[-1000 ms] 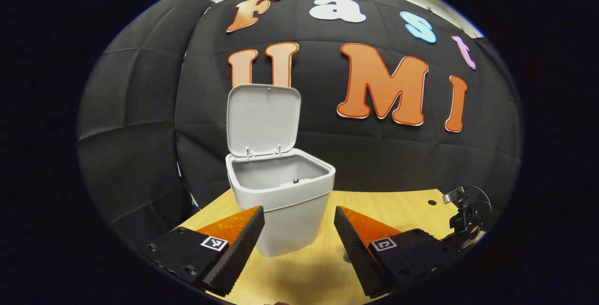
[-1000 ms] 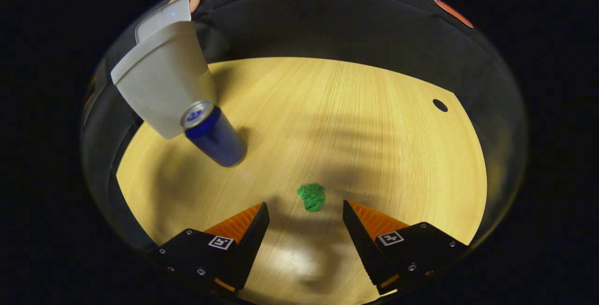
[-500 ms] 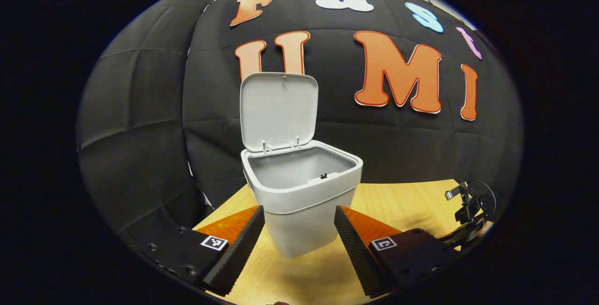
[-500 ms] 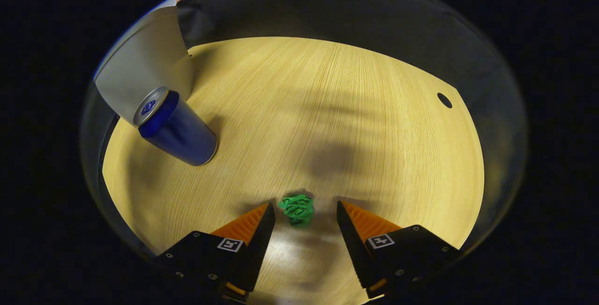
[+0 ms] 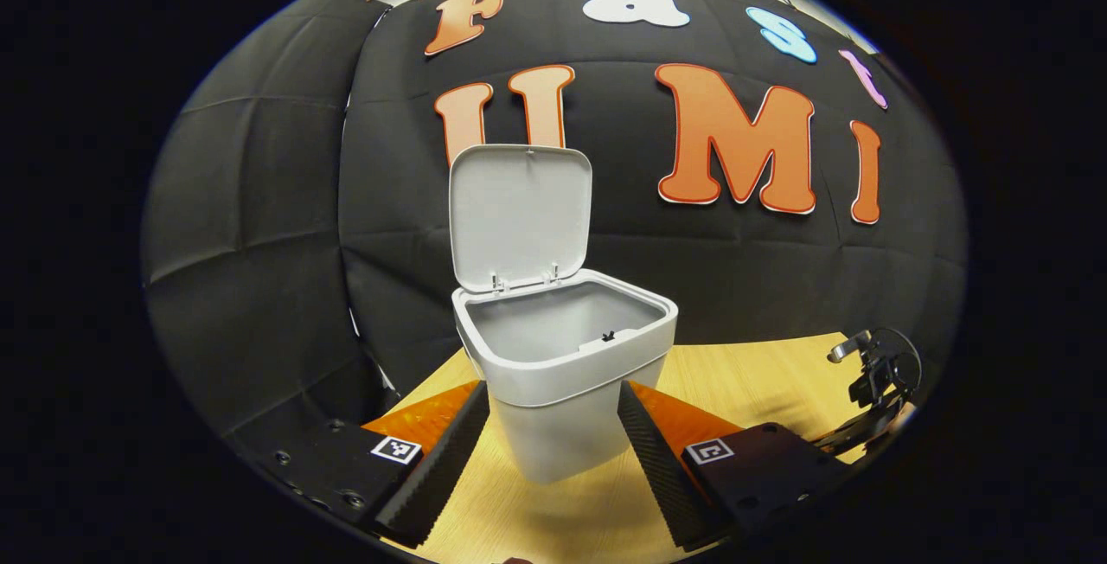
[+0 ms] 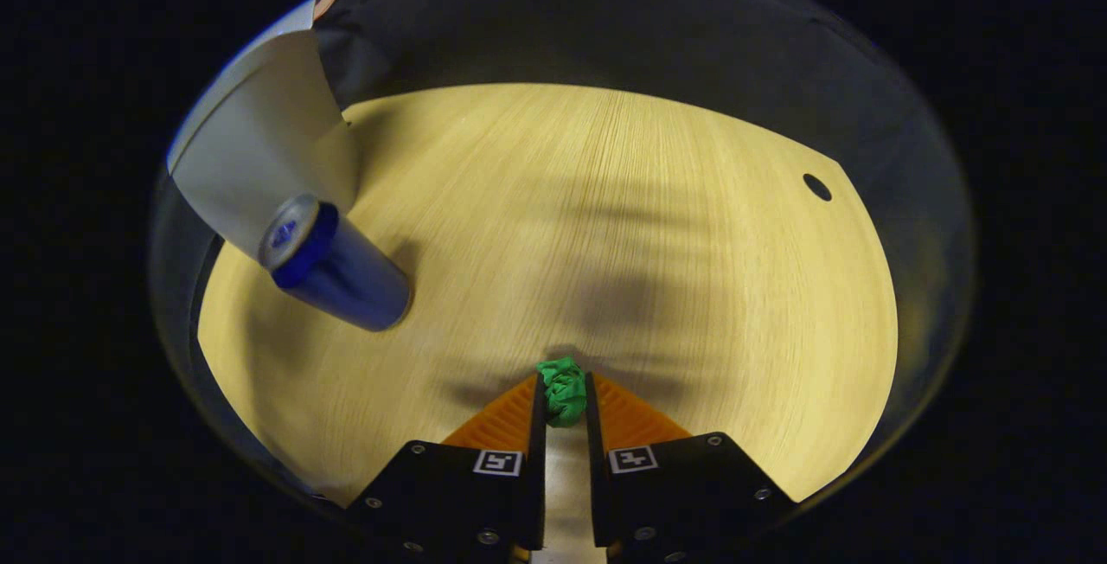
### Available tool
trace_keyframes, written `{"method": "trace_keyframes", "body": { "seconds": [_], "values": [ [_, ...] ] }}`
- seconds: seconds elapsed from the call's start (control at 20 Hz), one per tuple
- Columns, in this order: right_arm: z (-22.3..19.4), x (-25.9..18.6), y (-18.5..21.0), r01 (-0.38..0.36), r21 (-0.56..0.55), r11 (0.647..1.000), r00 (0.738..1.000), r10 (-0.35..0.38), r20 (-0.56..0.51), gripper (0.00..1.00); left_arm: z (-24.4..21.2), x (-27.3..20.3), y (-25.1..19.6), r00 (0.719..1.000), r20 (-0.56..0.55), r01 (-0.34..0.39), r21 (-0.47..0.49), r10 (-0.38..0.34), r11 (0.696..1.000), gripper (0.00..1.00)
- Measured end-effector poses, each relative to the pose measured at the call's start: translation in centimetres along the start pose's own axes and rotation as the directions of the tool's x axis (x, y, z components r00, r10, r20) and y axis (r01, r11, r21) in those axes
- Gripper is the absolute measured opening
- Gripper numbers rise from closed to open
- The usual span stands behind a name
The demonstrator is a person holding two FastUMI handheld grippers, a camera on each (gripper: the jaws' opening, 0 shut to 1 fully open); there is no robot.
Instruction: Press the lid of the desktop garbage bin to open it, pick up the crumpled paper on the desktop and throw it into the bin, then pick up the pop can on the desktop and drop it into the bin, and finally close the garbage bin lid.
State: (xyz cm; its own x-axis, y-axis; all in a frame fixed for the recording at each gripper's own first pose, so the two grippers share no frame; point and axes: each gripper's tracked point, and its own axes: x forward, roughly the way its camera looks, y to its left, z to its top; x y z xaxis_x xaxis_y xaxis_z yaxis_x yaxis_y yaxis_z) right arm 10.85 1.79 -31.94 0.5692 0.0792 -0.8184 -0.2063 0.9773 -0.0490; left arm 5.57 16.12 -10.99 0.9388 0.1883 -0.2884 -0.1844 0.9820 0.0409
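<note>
Crumpled paper now pinched by right tongs.

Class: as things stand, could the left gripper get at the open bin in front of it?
Probably yes: the left gripper has its jaws open, the bin stands straight ahead, lid up.

Left gripper view low, level, close before the bin; right gripper view steeply down over the desktop; bin shared
</note>
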Motion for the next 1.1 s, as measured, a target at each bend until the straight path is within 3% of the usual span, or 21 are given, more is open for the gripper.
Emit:
{"method": "trace_keyframes", "body": {
  "seconds": [0.15,0.25,0.4,0.6,0.7,0.85,1.1],
  "values": [
    [6.2,-5.2,0.7,-0.040,0.025,0.999,0.989,0.036,0.141,0.21,0.6,-0.6,0.2,1.000,0.016,0.005,-0.029,-0.005,1.000,0.95],
    [10.8,-8.4,1.5,-0.081,0.011,0.997,0.963,0.076,0.258,0.21,1.0,-1.2,0.5,0.999,0.033,0.010,-0.055,-0.008,0.998,0.95],
    [16.7,-13.5,4.8,-0.155,-0.052,0.987,0.902,0.163,0.401,0.21,1.7,-2.4,1.4,0.999,0.053,0.006,-0.080,-0.002,0.997,0.94],
    [23.2,-19.8,11.6,-0.292,-0.195,0.936,0.786,0.351,0.509,0.21,1.8,-4.2,3.8,0.997,0.071,-0.018,-0.087,0.025,0.996,0.95],
    [25.2,-20.3,14.5,-0.303,-0.267,0.915,0.758,0.401,0.514,0.21,1.2,-4.9,5.1,0.997,0.063,-0.033,-0.090,0.039,0.995,0.95],
    [26.5,-18.0,20.0,-0.269,-0.373,0.888,0.766,0.432,0.476,0.21,0.7,-5.8,7.8,0.996,0.060,-0.061,-0.100,0.067,0.993,0.95],
    [26.5,-12.6,21.1,-0.252,-0.376,0.892,0.844,0.393,0.366,0.22,0.3,-6.7,11.2,0.994,0.051,-0.088,-0.127,0.095,0.988,0.95]
  ]
}}
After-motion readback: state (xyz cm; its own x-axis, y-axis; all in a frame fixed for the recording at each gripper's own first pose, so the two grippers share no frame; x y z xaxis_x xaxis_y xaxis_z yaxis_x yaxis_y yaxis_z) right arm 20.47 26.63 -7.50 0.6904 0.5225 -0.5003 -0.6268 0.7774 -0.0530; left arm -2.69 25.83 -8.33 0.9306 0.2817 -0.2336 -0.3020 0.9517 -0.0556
